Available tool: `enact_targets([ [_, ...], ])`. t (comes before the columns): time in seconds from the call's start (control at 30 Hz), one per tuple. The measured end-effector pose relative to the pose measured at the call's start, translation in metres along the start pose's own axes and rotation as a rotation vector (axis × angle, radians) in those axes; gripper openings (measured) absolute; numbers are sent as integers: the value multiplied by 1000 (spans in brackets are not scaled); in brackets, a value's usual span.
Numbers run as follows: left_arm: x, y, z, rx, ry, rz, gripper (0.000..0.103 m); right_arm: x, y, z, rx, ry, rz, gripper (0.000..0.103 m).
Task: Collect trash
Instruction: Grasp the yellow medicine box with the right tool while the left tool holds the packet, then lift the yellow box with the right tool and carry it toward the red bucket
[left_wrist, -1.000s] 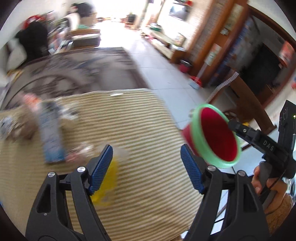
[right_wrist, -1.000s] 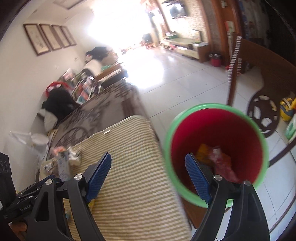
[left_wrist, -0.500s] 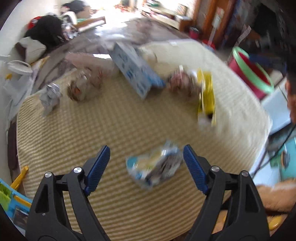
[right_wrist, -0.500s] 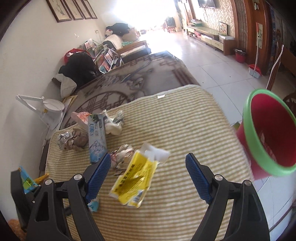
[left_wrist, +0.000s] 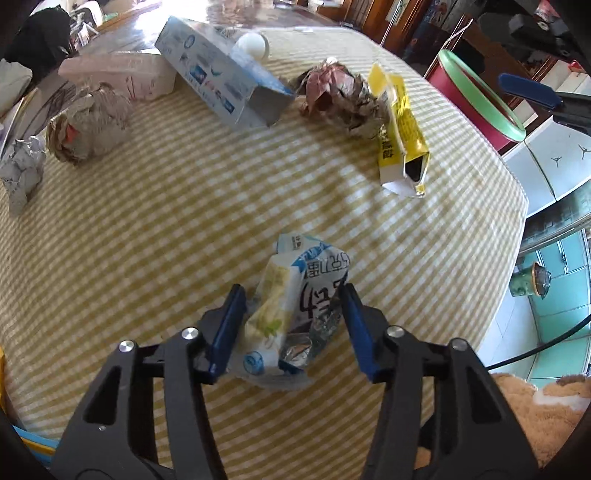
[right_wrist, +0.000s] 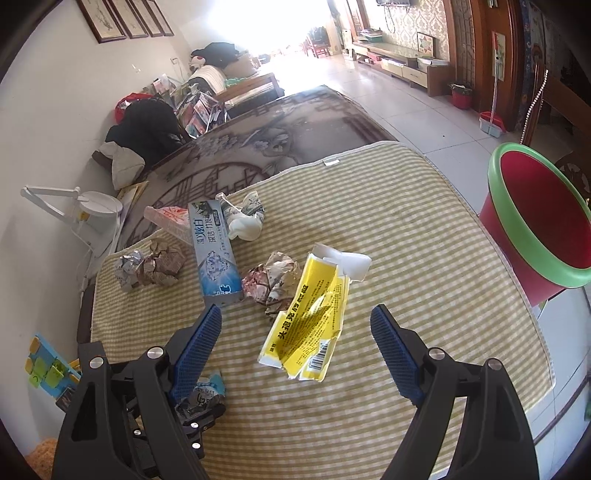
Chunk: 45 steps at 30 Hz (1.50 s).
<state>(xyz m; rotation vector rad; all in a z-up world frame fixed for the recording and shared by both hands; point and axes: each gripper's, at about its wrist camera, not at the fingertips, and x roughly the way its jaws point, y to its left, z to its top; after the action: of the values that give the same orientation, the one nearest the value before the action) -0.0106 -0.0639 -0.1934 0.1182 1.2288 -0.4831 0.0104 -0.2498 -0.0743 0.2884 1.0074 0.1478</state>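
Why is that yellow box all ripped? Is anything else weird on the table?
The yellow box is torn open and flattened, so it is just trash. Crumpled paper balls and an open-ended toothpaste box lie scattered on the striped cloth, outside the red bin. The left gripper is squeezing a crinkled wrapper.

You're in a home living room: framed pictures (right_wrist: 125, 18) on the wall, patterned rug (right_wrist: 258, 136), low TV cabinet (right_wrist: 399, 64). Tiled floor (right_wrist: 417, 118) runs past a sofa (right_wrist: 236, 79).
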Motion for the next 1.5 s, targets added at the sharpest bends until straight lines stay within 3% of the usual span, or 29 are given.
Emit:
enact_targets([
  [0.03, -1, 1, -1, -6, -3, -4, 37, 1, 3, 0, -2, 0, -3, 80],
  [0.13, -13, 18, -2, -114, -18, -51, 25, 11, 9, 0, -15, 10, -19, 82],
  [0.33, -52, 53, 1, -337, -113, -87, 25, 50, 17, 3, -26, 101, -85, 83],
  [0.47, -79, 57, 0, -346, -188, -71, 25, 80, 15, 1, 12, 158, -87, 83],
  [0.67, -91, 61, -9, -359, -206, -61, 25, 103, 25, -6, -66, 199, -167, 81],
  [0.73, -95, 63, -10, -372, -211, -61, 25, 106, 25, -7, -71, 209, -172, 75],
  [0.8, -97, 64, -11, -384, -216, -61, 25, 110, 26, -9, -86, 218, -193, 55],
  [0.83, -97, 64, -9, -387, -216, -61, 25, 110, 27, -9, -98, 214, -207, 55],
  [0.93, -97, 63, -8, -393, -217, -59, 25, 100, 26, -8, -99, 190, -203, 41],
  [1.0, -96, 62, -5, -397, -220, -59, 25, 91, 27, -7, -104, 168, -197, 10],
  [1.17, -100, 61, -2, -400, -236, -51, 25, 66, 34, -9, -141, 108, -182, 2],
  [1.5, -102, 62, -1, -411, -247, -36, 25, 48, 40, -10, -148, 66, -133, 2],
])
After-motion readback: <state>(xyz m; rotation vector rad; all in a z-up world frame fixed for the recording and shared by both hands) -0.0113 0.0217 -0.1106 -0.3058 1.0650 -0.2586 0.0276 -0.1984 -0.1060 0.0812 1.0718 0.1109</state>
